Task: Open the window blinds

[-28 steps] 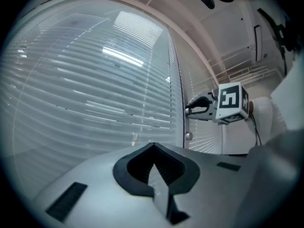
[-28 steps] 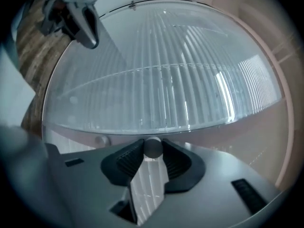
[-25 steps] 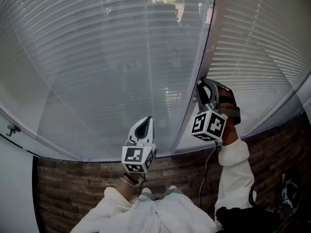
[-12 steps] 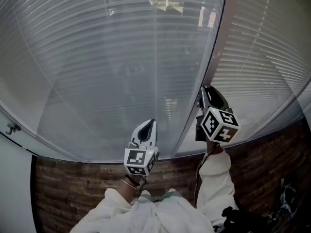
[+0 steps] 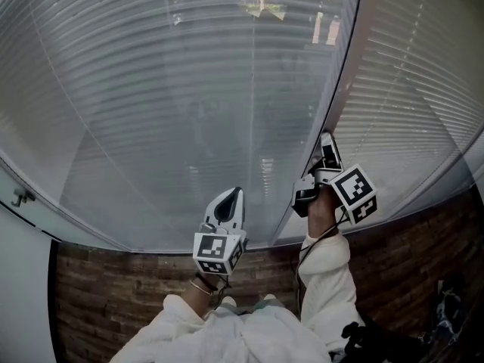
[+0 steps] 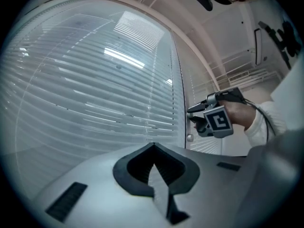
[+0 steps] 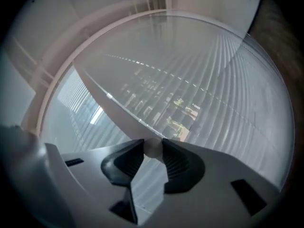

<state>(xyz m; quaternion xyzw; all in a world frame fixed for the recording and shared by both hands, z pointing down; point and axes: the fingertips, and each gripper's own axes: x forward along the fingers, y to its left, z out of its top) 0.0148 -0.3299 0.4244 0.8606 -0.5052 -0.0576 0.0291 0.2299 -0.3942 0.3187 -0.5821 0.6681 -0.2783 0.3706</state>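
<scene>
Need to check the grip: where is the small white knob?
In the right gripper view, the small white knob sits just below centre, pinched in the right tool, by the window frame.

Ahead: blinds [image 5: 151, 89] block way; mullion [image 5: 342, 74] seemingly juts between panes.

Dark brick wall [image 5: 113, 293] low (white wall [image 5: 23, 301] leftward).

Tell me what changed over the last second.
The right gripper, shut on the small white knob by the window frame, rolled about its own axis; its marker cube swung round to the right in the head view. The left gripper stayed put, shut and empty, in front of the blinds.
</scene>
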